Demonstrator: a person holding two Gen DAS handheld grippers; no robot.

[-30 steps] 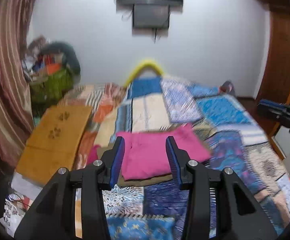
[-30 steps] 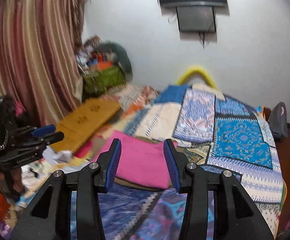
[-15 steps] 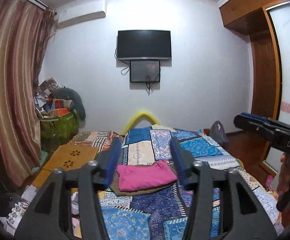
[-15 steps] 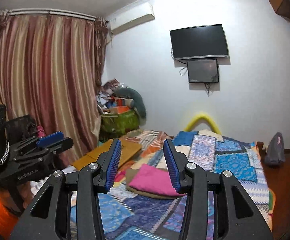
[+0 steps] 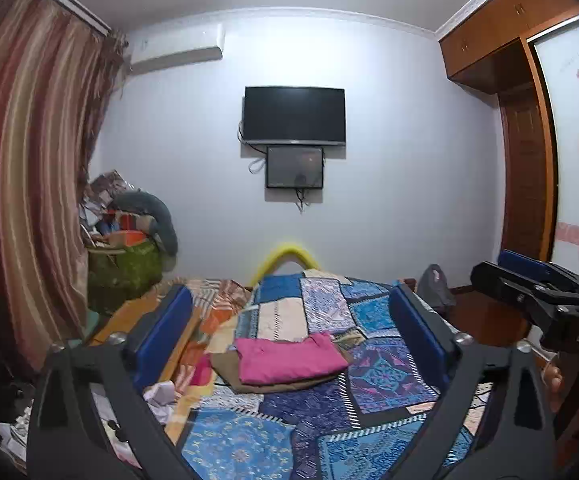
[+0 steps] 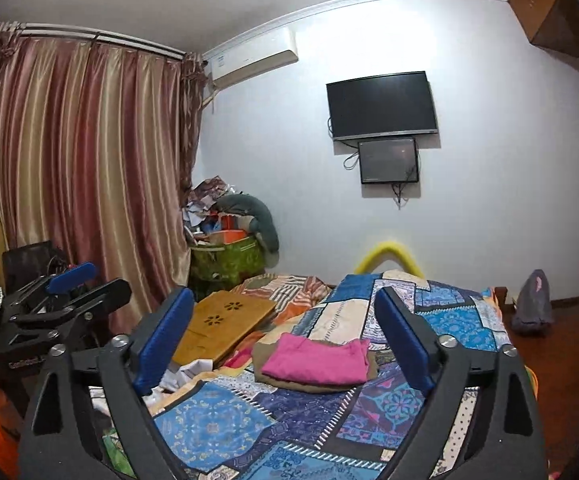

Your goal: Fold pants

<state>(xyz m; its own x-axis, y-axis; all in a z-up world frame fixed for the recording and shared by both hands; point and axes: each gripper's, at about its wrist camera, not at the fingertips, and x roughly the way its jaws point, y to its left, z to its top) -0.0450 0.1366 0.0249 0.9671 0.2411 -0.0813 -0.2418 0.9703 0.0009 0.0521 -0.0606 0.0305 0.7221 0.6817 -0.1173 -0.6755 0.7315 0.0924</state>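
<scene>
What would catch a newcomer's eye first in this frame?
Probably the folded pink pants, lying on a brown garment in the middle of the patchwork bedspread. Both grippers, left and right, hang open above the bed, touching nothing. A dark TV hangs on the far wall.

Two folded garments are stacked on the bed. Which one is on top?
The pink garment is on top; the brown garment lies beneath it, showing only around its edges.

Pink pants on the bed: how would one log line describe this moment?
pink pants: folded, atop brown garment on bed | left gripper: open, empty, raised | right gripper: open, empty, raised
</scene>
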